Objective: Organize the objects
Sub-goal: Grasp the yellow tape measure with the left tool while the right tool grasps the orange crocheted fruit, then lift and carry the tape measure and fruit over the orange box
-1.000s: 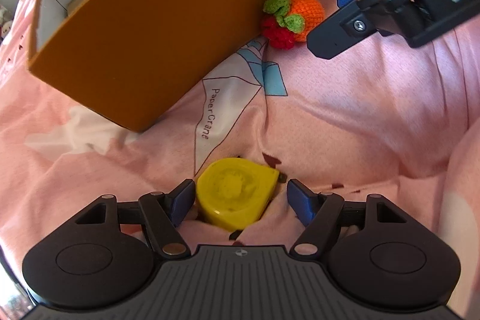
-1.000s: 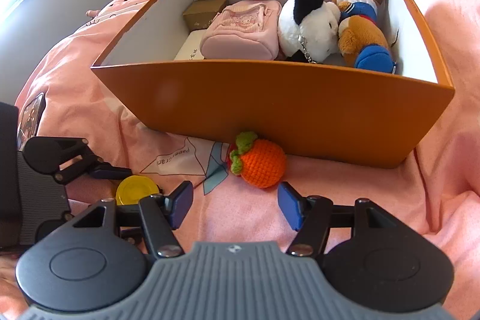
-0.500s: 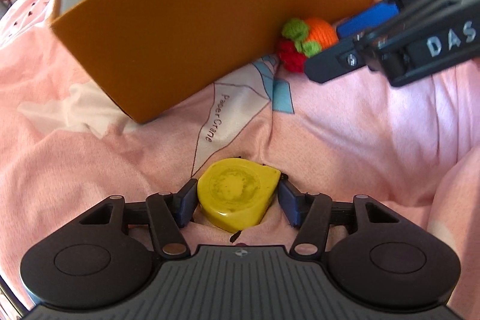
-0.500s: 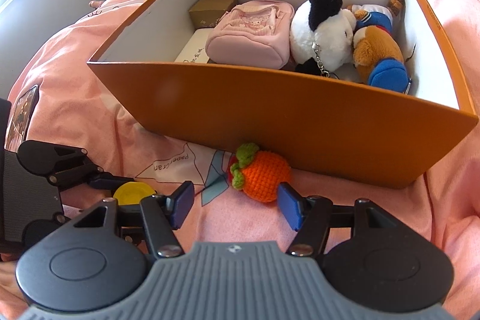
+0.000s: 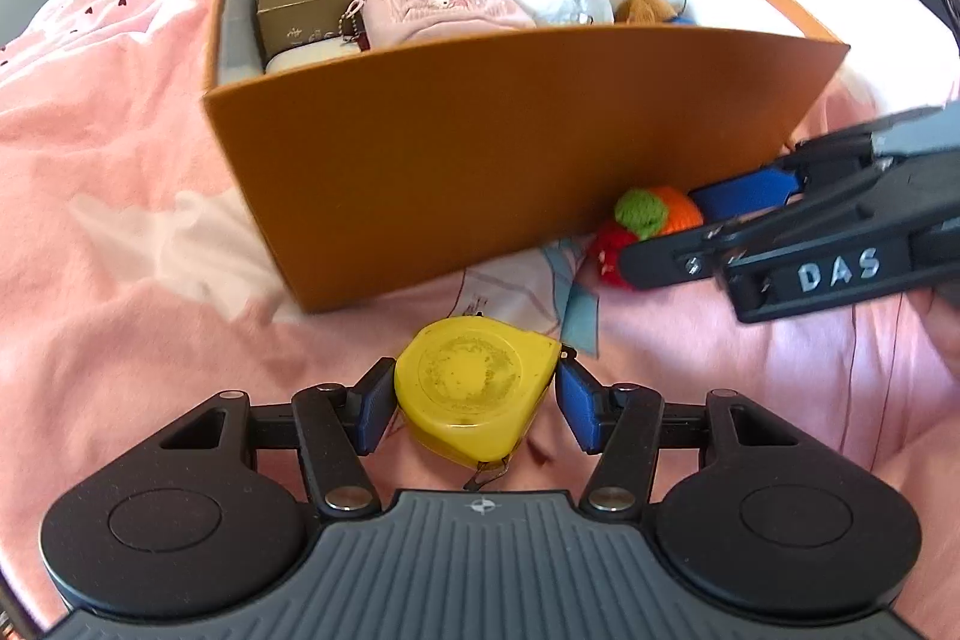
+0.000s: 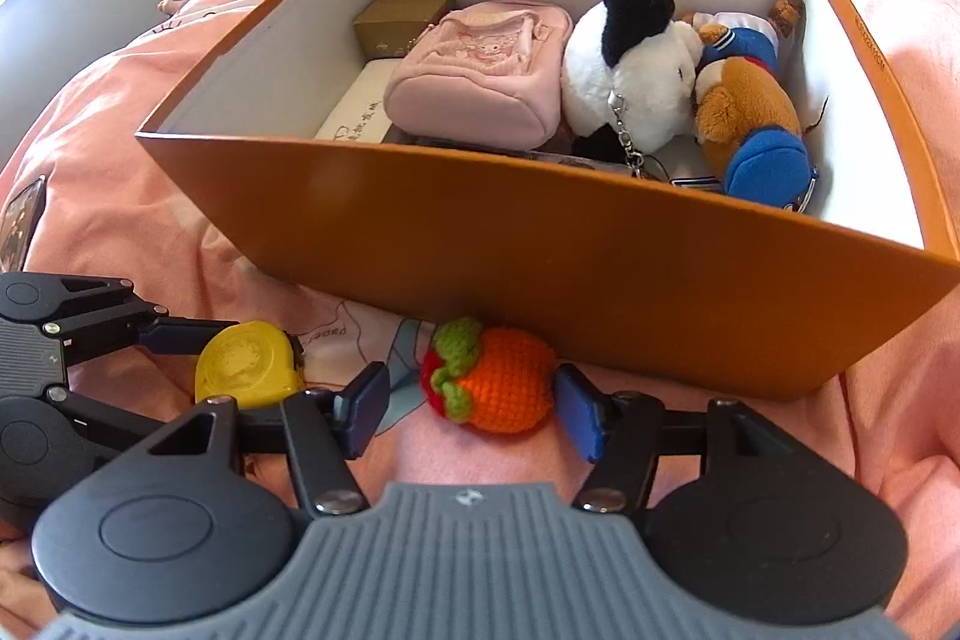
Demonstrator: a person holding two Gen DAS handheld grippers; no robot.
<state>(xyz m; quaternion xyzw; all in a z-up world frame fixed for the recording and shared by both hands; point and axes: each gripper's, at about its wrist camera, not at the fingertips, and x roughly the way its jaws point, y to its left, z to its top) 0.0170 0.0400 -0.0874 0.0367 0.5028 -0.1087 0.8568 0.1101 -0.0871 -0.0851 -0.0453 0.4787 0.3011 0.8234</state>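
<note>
The orange box [image 6: 540, 244] sits open-topped on a bed under a pink bedspread [image 5: 120, 160], and everything else is placed against it. In front of the box's near wall, toward its left end, the left gripper [image 5: 474, 406] has its blue fingers [image 5: 375, 409] clamped on both sides of a yellow tape measure [image 5: 474, 394]; those fingers have just been closing onto it, and the tape measure appears lifted a little off the bedspread, though that is hard to tell. Under it, a printed paper-crane design [image 6: 336, 340] on the cloth runs up to the foot of the box. Farther right along the same wall, a crocheted orange fruit with a red side and green leaves [image 6: 492, 382] lies on the bedspread, touching the base of the box. The right gripper [image 6: 471, 415] straddles it: its right finger is at or just beside the yarn, its left finger stands apart, so it is released, with nothing gripped. Inside the box, from left to right, lie a gold carton [image 6: 402, 19], a white case [image 6: 360, 112], a pink pouch [image 6: 480, 70], a black-and-white plush [image 6: 630, 70] and a brown bear plush in blue [image 6: 750, 118].
</note>
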